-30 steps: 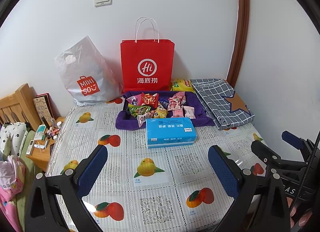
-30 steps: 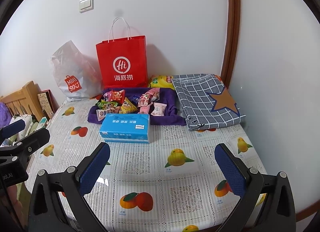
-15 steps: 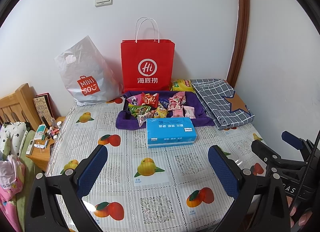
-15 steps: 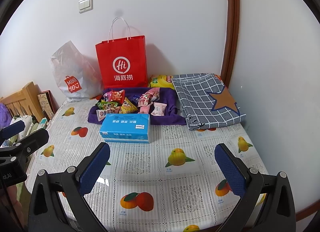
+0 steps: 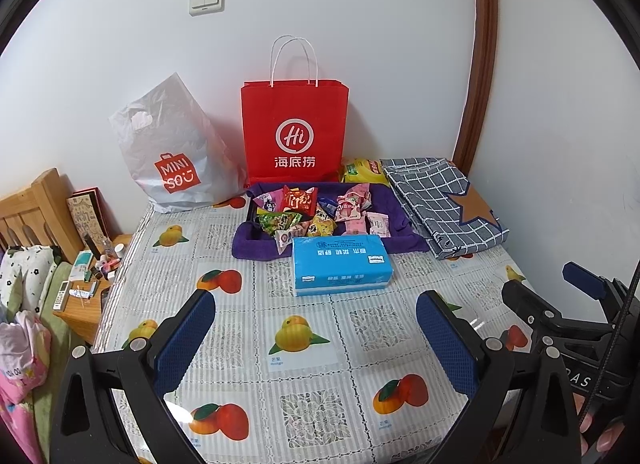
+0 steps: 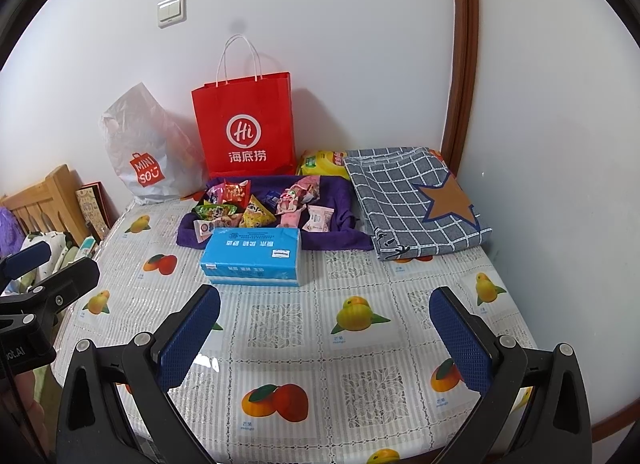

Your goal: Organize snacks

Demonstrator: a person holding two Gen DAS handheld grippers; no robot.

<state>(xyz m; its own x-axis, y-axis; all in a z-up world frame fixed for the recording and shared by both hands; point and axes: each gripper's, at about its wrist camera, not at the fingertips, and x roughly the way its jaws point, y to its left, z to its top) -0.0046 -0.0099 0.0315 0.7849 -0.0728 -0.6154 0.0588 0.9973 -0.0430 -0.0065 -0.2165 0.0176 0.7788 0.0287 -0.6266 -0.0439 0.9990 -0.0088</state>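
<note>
— Both released? Holding anything?
— Left gripper [image 5: 316, 328] and right gripper [image 6: 324, 324] spread wide, empty, above fruit-print tablecloth [image 5: 308, 384].
— Small wrapped snacks [image 5: 316, 212]?
— Heaped on purple cloth tray [image 5: 404, 242], behind blue rectangular tissue pack [image 5: 340, 264].

The yellow snack packet [image 5: 362, 170] at the table's back edge is mostly hidden behind the purple tray [image 5: 404, 242] — its print too small to read — and the wooden headboard [image 5: 28, 204] is cut off.
</note>
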